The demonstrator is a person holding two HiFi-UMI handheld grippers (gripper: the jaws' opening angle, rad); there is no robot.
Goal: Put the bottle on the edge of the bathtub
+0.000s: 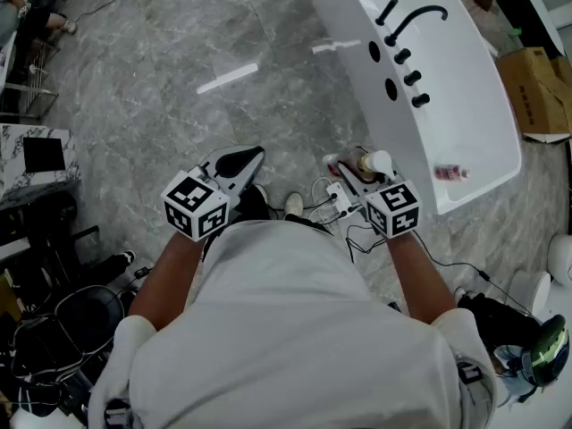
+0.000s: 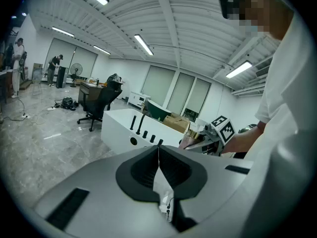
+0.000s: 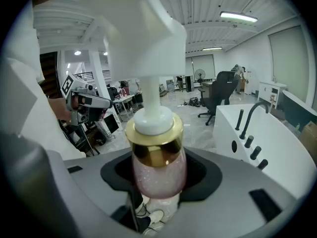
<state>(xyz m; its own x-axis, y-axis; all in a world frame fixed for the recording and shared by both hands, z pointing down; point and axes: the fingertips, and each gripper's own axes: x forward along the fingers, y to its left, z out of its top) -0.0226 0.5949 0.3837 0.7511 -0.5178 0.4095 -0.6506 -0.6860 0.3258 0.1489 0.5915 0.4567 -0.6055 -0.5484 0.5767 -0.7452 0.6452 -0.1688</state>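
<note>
Right claw [image 3: 157, 185]: jaws part-way open and clamped on the bottle [image 3: 158, 168], pads pressing either side of its lower body; nothing else in the grip.

Bottle, seen from the right gripper view: clear body with a pale pink, glittery fill; wide shiny gold collar above it; white neck rising to a large white pump head, blurred because it sits so close to the lens; the bottle points away from the claw, along the jaws.

Bottle location, head view: held in the air over the grey marble floor [image 1: 179, 105], in front of the person's body, near the closer end of the white bathtub [image 1: 483, 88] but not over it and not touching it; only the gold collar and white pump head show there.

Bathtub: black curved tap [image 1: 420, 16] and a row of black knobs along one rim; a small pinkish item [image 1: 451, 172] lies at the near end, too small to identify.

Left claw [image 2: 158, 168]: jaws closed together, tips meeting, nothing between them; held level beside the right one, well apart from the tub.
</note>
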